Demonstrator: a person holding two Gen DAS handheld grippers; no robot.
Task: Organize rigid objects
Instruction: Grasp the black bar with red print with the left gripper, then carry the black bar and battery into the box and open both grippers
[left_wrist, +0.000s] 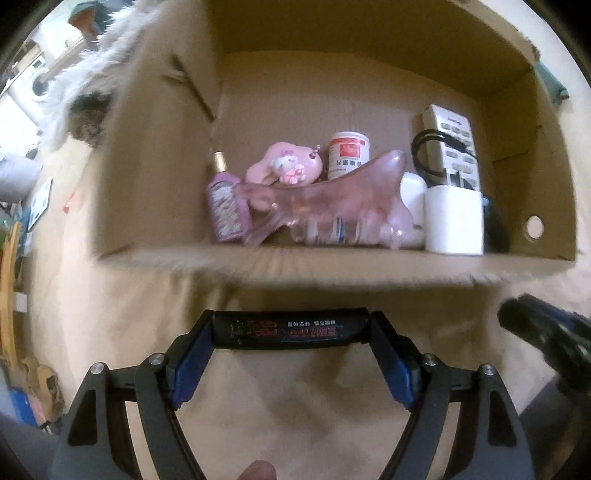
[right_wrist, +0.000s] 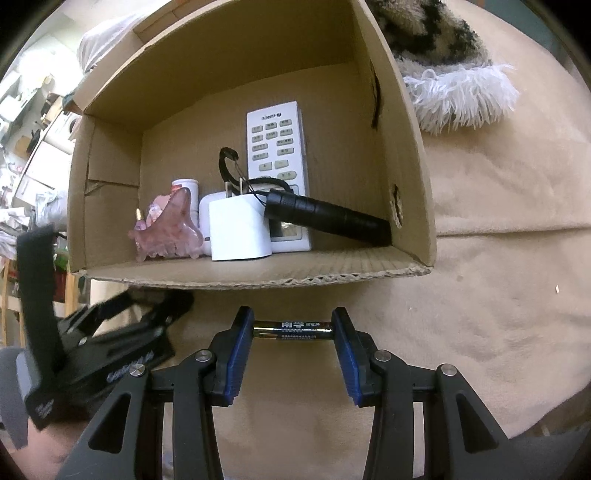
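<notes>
- Two grippers hover over the beige blanket (right_wrist: 480, 295), just near of the open cardboard box (left_wrist: 332, 264).
- The left gripper (left_wrist: 291, 328) clamps a black bar-shaped object (left_wrist: 291, 329) end to end, fingers fairly wide.
- The right gripper (right_wrist: 291, 330) pinches a battery (right_wrist: 291, 329) by its ends, fingers narrower.
- Inside the box: white remote (right_wrist: 279, 155), white charger (right_wrist: 238, 230), black flashlight (right_wrist: 325, 218), pink hair claw (left_wrist: 332, 206), pill bottle (left_wrist: 347, 153), pink figurine (left_wrist: 284, 166).
</notes>
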